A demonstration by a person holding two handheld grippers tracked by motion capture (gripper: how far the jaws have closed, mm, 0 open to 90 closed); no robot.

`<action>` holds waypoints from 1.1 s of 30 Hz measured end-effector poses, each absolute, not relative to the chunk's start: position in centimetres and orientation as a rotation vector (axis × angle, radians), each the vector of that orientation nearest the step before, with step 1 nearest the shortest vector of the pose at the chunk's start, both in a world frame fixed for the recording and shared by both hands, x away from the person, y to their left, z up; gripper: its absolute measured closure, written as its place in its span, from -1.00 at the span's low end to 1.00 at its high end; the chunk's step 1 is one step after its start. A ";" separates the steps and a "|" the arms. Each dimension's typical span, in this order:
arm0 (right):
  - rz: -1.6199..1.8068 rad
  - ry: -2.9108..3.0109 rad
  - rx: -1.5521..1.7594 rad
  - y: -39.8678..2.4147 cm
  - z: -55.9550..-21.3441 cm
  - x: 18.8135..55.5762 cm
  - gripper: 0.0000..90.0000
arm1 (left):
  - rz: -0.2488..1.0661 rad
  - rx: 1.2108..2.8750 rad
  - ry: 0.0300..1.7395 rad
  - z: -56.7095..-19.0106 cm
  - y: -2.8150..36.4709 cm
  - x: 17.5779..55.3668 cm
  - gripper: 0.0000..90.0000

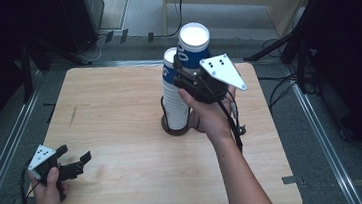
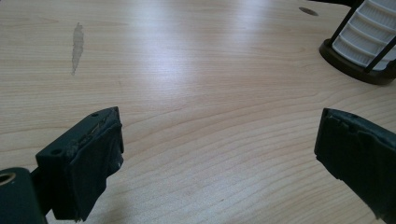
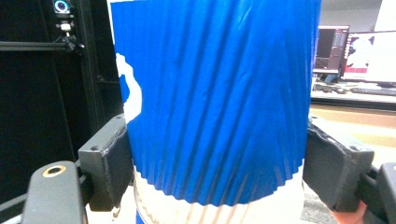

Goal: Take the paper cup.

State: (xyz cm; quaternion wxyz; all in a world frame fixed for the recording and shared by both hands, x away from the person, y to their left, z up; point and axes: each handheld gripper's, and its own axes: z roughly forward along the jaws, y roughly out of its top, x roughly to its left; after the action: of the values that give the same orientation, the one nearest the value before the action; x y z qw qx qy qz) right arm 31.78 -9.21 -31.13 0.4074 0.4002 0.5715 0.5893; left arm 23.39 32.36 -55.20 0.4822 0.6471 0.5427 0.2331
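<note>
Blue cup [image 1: 193, 44] is sitting clamped in the right gripper [image 1: 186, 69] above the stack [image 1: 174, 95], while the left gripper [image 1: 76, 160] is resting open on the table [image 1: 120, 113].

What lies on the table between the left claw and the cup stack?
Only bare wood: in the high view nothing lies between the left claw and the cup stack.

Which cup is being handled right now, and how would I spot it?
Start at the wooden table and find the tall stack of cups in a dark holder near its far middle. Just right of the stack, the right hand-held gripper clamps one blue-and-white paper cup. It alone is lifted clear, higher than the stack.
</note>
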 end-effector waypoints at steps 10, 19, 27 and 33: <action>1.455 1.402 1.056 -11.3 -31.7 31.4 -0.58 | 0.570 1.577 1.323 -55.2 32.3 23.4 -0.96; 1.437 1.405 1.079 -12.4 -32.9 31.0 -0.58 | 0.570 1.579 1.324 -55.2 32.3 23.4 -0.96; 1.422 1.416 1.101 -13.1 -34.4 30.5 -0.58 | 0.573 1.580 1.324 -55.2 32.3 23.4 -0.96; 1.421 1.423 1.117 -13.6 -35.5 30.0 -0.58 | 0.573 1.580 1.325 -55.2 32.3 23.4 -0.96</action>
State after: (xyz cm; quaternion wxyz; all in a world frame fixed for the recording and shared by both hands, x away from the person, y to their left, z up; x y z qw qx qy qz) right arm 30.00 -13.59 -35.46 0.4083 0.4434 0.5647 0.5638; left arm 23.36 32.31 -55.18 0.4800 0.6475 0.5433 0.2350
